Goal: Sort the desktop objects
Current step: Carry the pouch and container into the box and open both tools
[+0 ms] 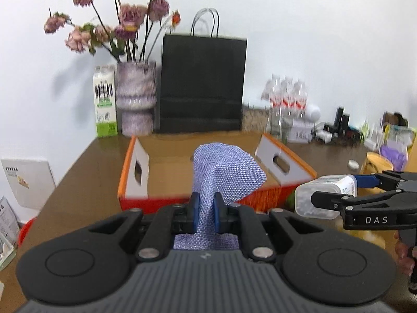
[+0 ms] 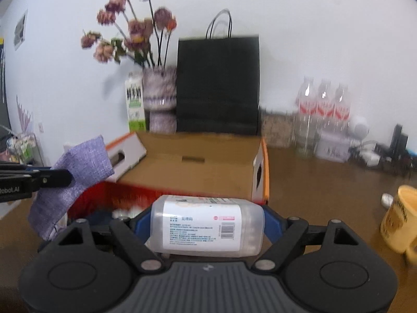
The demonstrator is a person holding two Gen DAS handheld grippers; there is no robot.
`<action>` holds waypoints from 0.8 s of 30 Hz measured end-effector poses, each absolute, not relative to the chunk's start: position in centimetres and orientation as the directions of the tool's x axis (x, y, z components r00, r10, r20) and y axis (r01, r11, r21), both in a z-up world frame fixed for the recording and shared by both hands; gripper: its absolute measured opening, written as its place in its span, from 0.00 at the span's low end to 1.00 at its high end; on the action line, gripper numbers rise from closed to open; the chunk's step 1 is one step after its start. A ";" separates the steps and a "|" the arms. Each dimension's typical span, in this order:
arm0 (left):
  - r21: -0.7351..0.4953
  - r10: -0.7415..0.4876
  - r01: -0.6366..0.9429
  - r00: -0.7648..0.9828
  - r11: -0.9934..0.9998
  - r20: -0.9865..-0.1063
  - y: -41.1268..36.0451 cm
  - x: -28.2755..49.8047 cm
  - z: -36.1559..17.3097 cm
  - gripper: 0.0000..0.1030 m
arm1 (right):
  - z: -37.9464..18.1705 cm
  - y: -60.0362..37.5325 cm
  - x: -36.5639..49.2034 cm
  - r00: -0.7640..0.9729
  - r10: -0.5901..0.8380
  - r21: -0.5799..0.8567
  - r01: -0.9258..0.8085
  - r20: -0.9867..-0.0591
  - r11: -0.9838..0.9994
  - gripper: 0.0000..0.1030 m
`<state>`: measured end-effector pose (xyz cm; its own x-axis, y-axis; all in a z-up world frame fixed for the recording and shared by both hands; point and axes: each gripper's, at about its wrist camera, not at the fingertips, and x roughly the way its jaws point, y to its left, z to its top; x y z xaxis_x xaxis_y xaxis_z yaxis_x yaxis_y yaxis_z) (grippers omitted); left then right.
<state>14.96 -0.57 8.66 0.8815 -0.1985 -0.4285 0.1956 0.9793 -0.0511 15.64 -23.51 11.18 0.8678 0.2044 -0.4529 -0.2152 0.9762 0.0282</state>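
Two things are held above the near edge of the open cardboard box (image 2: 198,154): the left gripper (image 1: 206,212) pinches a purple woven pouch (image 1: 226,174), the right gripper (image 2: 208,224), spread wide, clamps a clear plastic container (image 2: 206,225). Beyond the box stand a black paper bag (image 1: 203,86), a vase (image 1: 135,96) and a milk carton (image 1: 104,101); a yellow mug (image 2: 398,219) sits right. The box interior shows only bare cardboard.

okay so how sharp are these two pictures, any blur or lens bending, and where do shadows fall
Left wrist view: flowers and water bottles smeared, purple cloth fairly crisp, flower shadow on wall. Right wrist view: plastic container label sharp, yellow cup blurred, edges bowed by fisheye.
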 end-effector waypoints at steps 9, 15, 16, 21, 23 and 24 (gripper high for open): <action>-0.101 -0.165 0.135 0.887 0.986 -0.432 -0.7 23.1 13.6 0.11 | 15.6 -21.8 23.4 0.905 0.166 -0.002 -0.181 -0.391 0.983 0.80; -0.092 -0.102 0.060 0.819 0.994 -0.564 -1.4 31.1 13.0 0.11 | 15.0 -19.5 31.3 0.872 0.104 -0.040 -0.140 -0.478 0.989 0.80; -0.073 -0.078 0.044 0.809 0.996 -0.583 -1.6 32.3 12.6 0.11 | 14.5 -19.2 32.7 0.862 0.087 -0.046 -0.126 -0.500 0.991 0.80; 0.013 0.020 -0.015 0.752 1.000 -0.658 -2.1 36.1 9.5 0.11 | 11.0 -18.6 38.3 0.788 0.036 -0.056 -0.090 -0.615 0.994 0.80; 0.033 0.039 -0.022 0.726 0.999 -0.687 -2.1 37.4 8.4 0.11 | 9.9 -18.5 39.6 0.768 0.025 -0.057 -0.081 -0.640 0.995 0.80; 0.039 0.045 -0.025 0.714 0.999 -0.699 -2.1 37.9 8.0 0.11 | 9.4 -18.6 40.1 0.760 0.018 -0.058 -0.073 -0.649 0.996 0.80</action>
